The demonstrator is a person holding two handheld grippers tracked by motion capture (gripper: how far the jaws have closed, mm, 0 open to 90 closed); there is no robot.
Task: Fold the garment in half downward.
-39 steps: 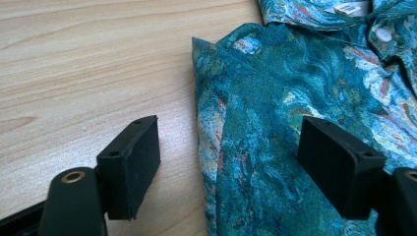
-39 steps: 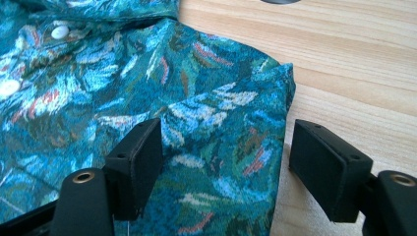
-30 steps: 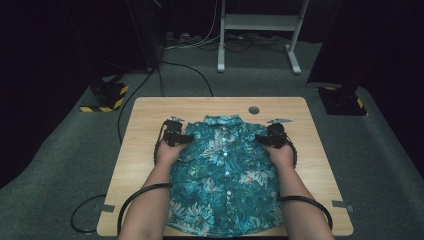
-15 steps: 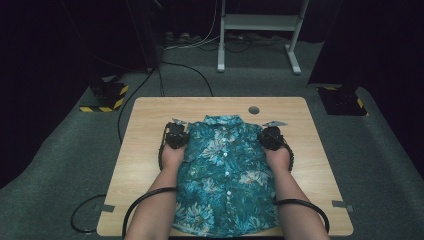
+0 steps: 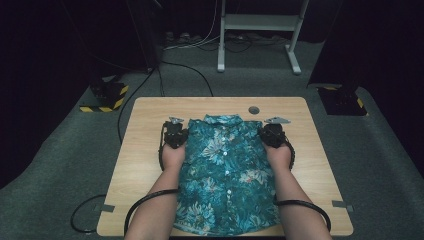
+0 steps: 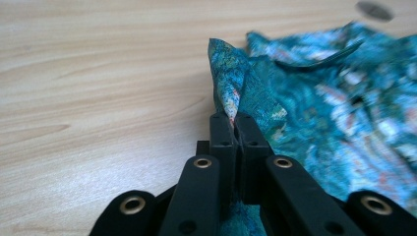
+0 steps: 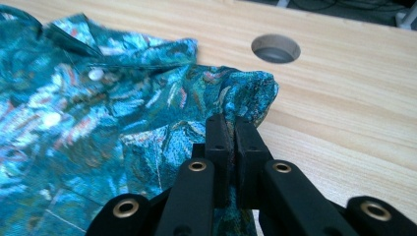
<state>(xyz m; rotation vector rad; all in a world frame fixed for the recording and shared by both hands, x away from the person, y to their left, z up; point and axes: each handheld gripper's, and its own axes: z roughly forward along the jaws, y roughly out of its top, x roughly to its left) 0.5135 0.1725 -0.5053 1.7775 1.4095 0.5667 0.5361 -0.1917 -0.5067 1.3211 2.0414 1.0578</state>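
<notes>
A teal floral shirt [image 5: 225, 175] is seen laid flat, buttoned front up, down the middle of a light wooden desk [image 5: 145, 150], its collar pointed toward the far edge and its hem reaching the near edge between a person's two forearms. The left gripper [image 5: 176, 136] is placed at the shirt's left shoulder and the right gripper [image 5: 272, 135] at its right shoulder, each just short of the collar line and well in from the desk's side edges. In the left gripper view, the jaws, which have just been closing, are shown pressed together on a fold of the shirt [image 6: 231, 93], the pinched cloth standing up as a narrow peak directly ahead of the left gripper [image 6: 236, 125] while the rest of the garment spreads away to one side over bare wood. In the right gripper view, the jaws, likewise just closed, are shown clamped on the shoulder edge of the shirt [image 7: 241, 91], the fabric bunched into a small hump right at the tips of the right gripper [image 7: 232, 129]. A round hole [image 7: 275, 48] in the desktop is visible beyond that hump, near the far edge, apart from the cloth. A cable is looped from each gripper back along the desk toward the near corners
</notes>
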